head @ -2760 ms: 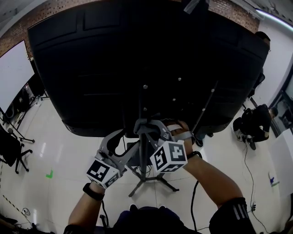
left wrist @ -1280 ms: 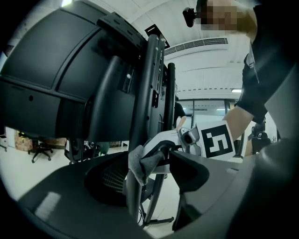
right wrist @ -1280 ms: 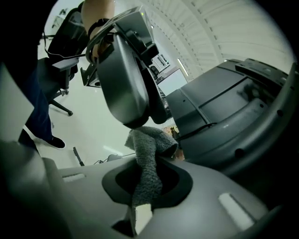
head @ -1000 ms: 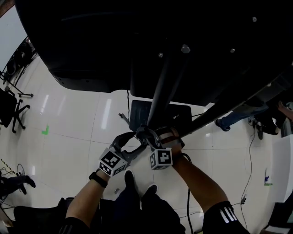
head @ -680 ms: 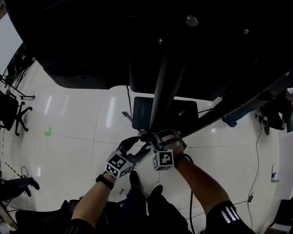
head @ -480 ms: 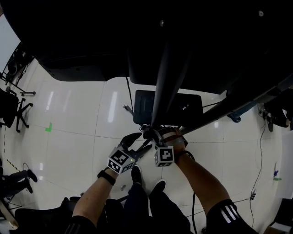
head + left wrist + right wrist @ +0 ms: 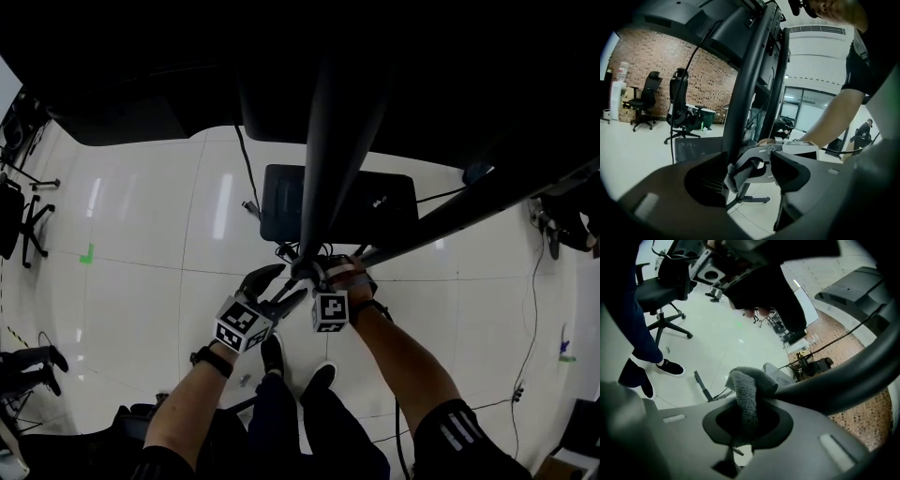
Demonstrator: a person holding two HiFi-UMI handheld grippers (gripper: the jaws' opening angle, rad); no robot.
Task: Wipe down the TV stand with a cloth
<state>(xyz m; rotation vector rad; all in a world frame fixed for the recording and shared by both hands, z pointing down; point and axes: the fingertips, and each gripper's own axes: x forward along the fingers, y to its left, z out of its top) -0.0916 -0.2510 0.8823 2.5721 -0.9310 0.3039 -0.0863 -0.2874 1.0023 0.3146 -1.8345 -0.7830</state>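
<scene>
The TV stand's black pole [image 7: 323, 169] runs down from the dark TV back to my two grippers. My right gripper [image 7: 307, 272] is shut on a grey cloth [image 7: 749, 390], which is pressed against the pole [image 7: 843, 376] low down. The left gripper view shows that cloth [image 7: 738, 172] wrapped against the pole [image 7: 749, 89], with the right gripper [image 7: 761, 157] behind it. My left gripper [image 7: 277, 289] stands open just left of the pole, jaws spread and holding nothing. The cloth itself is hidden in the head view.
A black flat box [image 7: 337, 202] lies on the white floor behind the pole. A slanted black strut [image 7: 469, 211] crosses at the right. The person's shoes [image 7: 295, 361] are just below the grippers. Office chairs [image 7: 679, 108] [image 7: 661, 291] stand farther off. Cables trail on the floor.
Both grippers have slid down the pole from just under the TV to near the floor, the right one keeping the cloth. The head has lowered with them.
</scene>
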